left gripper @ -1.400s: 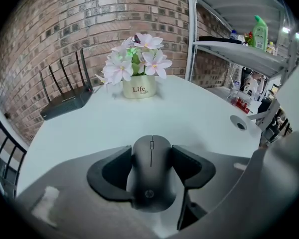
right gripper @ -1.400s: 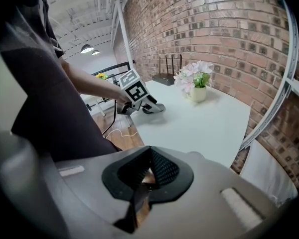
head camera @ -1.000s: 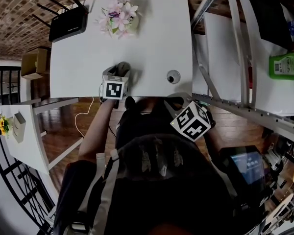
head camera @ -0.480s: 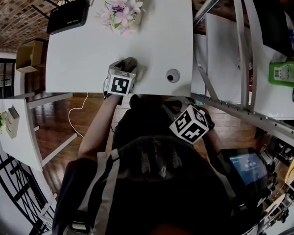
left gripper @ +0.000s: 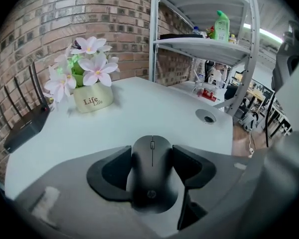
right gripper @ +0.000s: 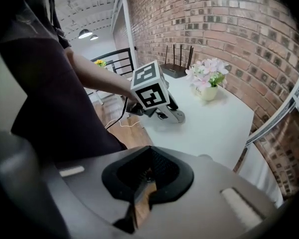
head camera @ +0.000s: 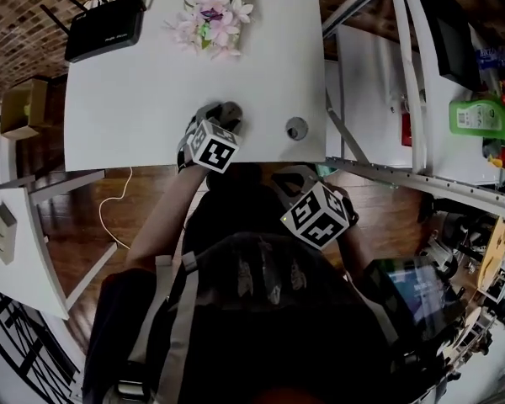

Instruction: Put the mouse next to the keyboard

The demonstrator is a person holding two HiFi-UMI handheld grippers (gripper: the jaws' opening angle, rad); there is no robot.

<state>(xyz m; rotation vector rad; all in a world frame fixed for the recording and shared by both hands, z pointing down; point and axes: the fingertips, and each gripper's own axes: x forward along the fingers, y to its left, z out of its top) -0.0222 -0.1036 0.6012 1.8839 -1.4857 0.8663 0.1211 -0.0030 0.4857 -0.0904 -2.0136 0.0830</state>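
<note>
The left hand-held gripper clamps the mouse by its flanks, near the front edge of the surface. Light, rigid and smooth-shelled by its look, it suits this mid-body pinch. The right hand-held gripper is closed, empty.

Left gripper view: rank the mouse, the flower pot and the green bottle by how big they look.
1. mouse, largest by far, though it sits right at the camera, which inflates it.
2. flower pot, mid-table.
3. green bottle, smallest, but also farthest away.
</note>
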